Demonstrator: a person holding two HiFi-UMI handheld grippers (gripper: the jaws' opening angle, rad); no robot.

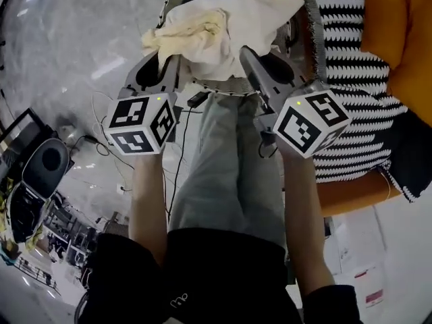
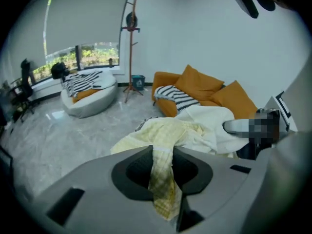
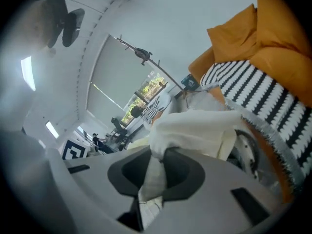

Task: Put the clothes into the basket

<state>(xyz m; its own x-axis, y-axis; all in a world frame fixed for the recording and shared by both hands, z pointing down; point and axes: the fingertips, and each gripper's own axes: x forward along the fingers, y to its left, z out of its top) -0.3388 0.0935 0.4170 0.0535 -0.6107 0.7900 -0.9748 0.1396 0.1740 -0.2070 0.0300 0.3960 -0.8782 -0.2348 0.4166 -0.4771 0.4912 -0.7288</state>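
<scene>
A bundle of clothes [image 1: 219, 22], white cloth with a pale yellow checked piece, hangs between both grippers at the top of the head view. My left gripper [image 1: 169, 63] is shut on the yellow checked cloth [image 2: 163, 135], and a strip of it runs down through the jaws. My right gripper [image 1: 246, 52] is shut on the white cloth [image 3: 195, 130]. A curved striped rim [image 1: 219, 84] shows just under the bundle; it may be the basket, but I cannot tell.
An orange sofa [image 1: 398, 19] with a black-and-white striped blanket [image 1: 351, 52] stands close on the right. The person's legs are below the grippers. The grey marble floor [image 1: 74, 39] has cables and dark equipment [image 1: 40, 167] at the left. A coat stand [image 2: 130, 43] and a round white bed [image 2: 87, 94] stand farther off.
</scene>
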